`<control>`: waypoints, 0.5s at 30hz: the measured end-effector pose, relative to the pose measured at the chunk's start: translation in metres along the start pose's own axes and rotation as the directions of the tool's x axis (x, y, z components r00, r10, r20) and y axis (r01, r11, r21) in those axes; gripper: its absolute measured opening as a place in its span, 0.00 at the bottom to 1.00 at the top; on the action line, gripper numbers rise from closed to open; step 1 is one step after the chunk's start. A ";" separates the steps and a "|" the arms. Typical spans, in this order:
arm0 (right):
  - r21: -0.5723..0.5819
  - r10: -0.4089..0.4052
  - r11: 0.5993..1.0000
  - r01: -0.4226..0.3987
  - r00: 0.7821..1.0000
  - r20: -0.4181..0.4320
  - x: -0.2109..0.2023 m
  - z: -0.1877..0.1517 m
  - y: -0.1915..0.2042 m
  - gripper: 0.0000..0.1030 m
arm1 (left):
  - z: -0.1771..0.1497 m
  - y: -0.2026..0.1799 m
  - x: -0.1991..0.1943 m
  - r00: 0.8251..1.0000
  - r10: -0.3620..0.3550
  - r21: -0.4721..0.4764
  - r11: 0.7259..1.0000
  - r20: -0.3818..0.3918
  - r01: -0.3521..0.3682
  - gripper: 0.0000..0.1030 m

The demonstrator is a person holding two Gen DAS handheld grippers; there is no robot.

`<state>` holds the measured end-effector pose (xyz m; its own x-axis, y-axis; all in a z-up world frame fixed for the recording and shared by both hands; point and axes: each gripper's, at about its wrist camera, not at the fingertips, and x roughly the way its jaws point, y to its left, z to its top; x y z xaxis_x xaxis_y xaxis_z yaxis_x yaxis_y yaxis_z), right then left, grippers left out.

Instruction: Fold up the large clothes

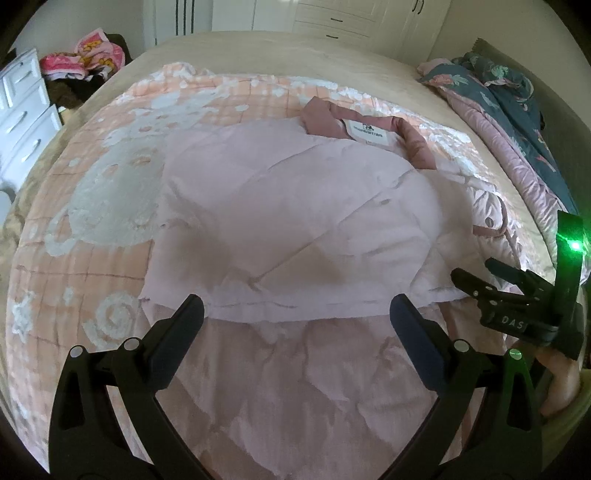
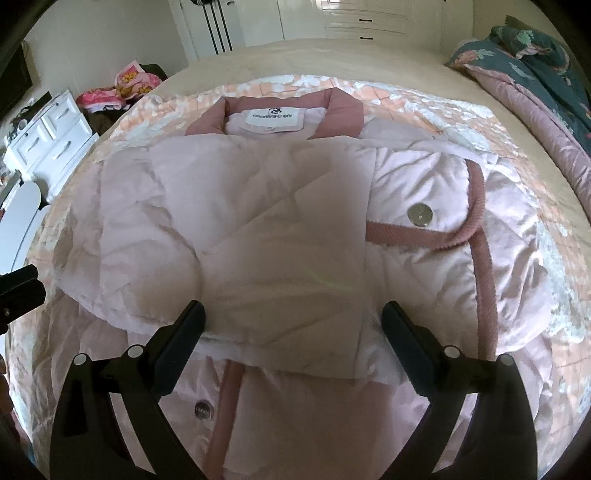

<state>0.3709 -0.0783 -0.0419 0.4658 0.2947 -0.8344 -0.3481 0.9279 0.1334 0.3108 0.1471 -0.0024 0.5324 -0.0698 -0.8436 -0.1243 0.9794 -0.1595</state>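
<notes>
One pink coat (image 2: 258, 206), patterned bedspread (image 1: 110, 177), white wardrobe (image 1: 332, 18)

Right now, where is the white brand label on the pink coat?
The white brand label sits inside the dark pink collar at the far end of the pink coat, top centre in the right wrist view, beyond both open grippers.

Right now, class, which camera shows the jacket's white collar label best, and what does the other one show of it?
The right wrist view: the collar label faces the camera, nearly centred, its dark printed lettering visible. The left wrist view shows the same label smaller, skewed, off towards the right, its print blurred.
</notes>
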 end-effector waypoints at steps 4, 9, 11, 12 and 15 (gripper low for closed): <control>0.005 0.013 1.000 -0.013 1.000 0.015 -0.009 -0.003 0.001 0.93 | -0.004 -0.002 -0.006 1.000 0.001 0.012 1.000 0.001 -0.001 0.92; 0.062 0.090 0.994 -0.095 0.993 0.073 -0.033 -0.006 -0.006 0.93 | -0.007 -0.003 -0.016 1.000 0.004 0.018 1.000 0.012 -0.004 0.92; 0.058 0.100 0.993 -0.105 0.991 0.083 -0.041 -0.006 -0.005 0.93 | -0.008 -0.004 -0.020 1.000 0.003 0.014 1.000 0.018 -0.003 0.92; 0.050 0.103 0.993 -0.108 0.991 0.088 -0.046 -0.007 -0.003 0.93 | -0.008 -0.004 -0.022 1.000 0.003 0.012 1.000 0.020 -0.003 0.92; 0.029 0.102 0.994 -0.106 0.989 0.110 -0.061 -0.007 0.001 0.93 | -0.009 -0.005 -0.029 1.000 -0.001 0.007 1.000 0.029 0.001 0.92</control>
<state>0.3364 -0.0973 0.0050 0.5144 0.4110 -0.7526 -0.3718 0.8978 0.2362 0.2884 0.1421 0.0178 0.5564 -0.0654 -0.8284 -0.1179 0.9806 -0.1566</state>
